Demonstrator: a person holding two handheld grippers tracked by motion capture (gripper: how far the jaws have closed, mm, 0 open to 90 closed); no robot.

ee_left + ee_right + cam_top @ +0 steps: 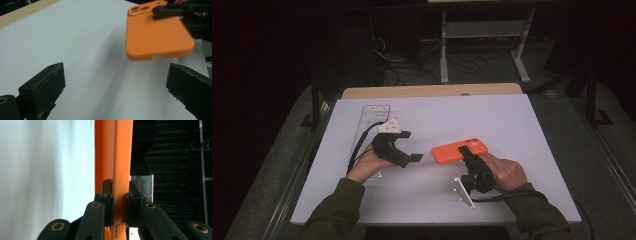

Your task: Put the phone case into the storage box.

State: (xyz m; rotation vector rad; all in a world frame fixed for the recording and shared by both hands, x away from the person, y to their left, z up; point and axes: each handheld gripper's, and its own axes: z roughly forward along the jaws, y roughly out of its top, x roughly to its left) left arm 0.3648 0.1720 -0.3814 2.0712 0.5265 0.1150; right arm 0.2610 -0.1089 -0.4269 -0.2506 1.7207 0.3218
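Now the right tool [468, 153] pinched the orange case [451, 152] above the worktop [512, 130], the left tool [408, 146] gaped empty, seemingly next to take the case's free end.

Orange phone case [157, 37] beyond spread fingers [47, 85]

From my station, the phone case [458, 151] reads as a plain, flat orange with no print or pattern, the same orange on its back and along its edge [117, 167]. My right gripper [468, 150] is black, with brass-coloured rings at its joints. My left gripper [409, 146], at nine o'clock of the case, is black too, topped by a white block. The table [492, 120] is an unmarked pale grey-white, edged in light wood at twelve o'clock. My sleeves [337, 212] are olive green.
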